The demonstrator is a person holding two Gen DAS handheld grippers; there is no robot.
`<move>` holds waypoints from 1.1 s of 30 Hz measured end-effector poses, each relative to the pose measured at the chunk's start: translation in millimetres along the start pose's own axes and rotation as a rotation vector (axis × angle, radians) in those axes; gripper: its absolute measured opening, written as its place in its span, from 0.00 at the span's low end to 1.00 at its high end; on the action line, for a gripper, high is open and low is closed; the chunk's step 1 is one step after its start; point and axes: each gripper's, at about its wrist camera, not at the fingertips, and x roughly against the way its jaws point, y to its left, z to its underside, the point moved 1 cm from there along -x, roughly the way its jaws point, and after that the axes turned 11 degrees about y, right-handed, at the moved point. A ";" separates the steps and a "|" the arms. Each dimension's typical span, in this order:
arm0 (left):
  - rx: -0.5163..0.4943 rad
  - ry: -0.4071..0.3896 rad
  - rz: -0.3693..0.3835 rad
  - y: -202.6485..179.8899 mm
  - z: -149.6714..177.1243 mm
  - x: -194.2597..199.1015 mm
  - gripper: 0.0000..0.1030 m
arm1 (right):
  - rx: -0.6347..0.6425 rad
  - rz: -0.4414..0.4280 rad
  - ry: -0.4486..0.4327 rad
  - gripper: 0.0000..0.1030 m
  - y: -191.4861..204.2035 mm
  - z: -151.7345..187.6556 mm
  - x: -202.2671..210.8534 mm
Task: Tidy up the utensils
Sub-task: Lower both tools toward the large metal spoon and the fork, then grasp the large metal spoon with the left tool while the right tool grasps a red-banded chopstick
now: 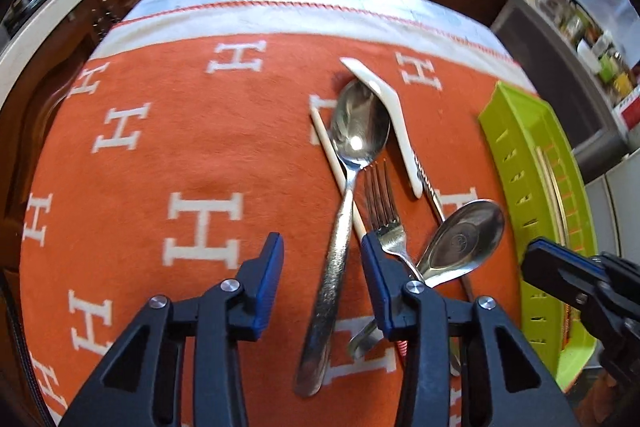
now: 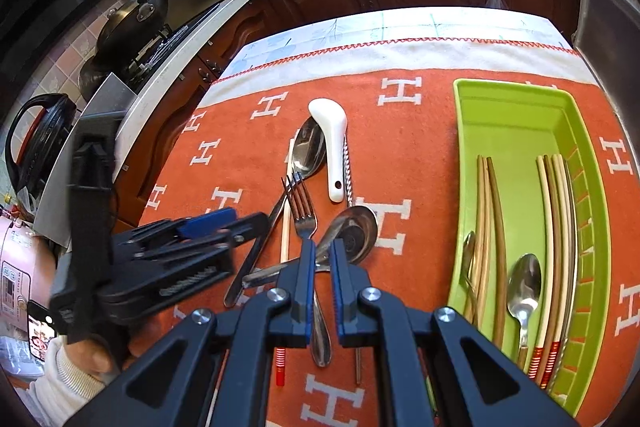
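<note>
While the left gripper (image 1: 322, 263) stands apart astride a large spoon (image 1: 344, 183) mid-pile on the orange cloth (image 1: 160, 155), the right gripper (image 2: 323, 269) hangs nearly together, empty; green tray (image 2: 516, 99) at three o'clock.

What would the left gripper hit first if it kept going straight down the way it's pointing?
Most likely the long metal spoon's handle, which lies between the left gripper's open jaws on the orange cloth. Depth is hard to judge; its right finger might catch the fork first.
</note>
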 end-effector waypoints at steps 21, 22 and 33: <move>0.083 -0.016 0.047 37.2 -6.4 -1.5 0.12 | -0.001 -0.016 0.004 0.08 -1.9 5.1 0.6; 0.082 -0.018 0.031 37.2 -5.8 -1.4 0.12 | 0.003 -0.016 0.004 0.08 -0.5 5.3 0.9; -0.021 -0.009 -0.052 25.8 -11.4 -1.1 0.10 | 0.017 -0.016 0.012 0.08 3.3 7.4 -1.5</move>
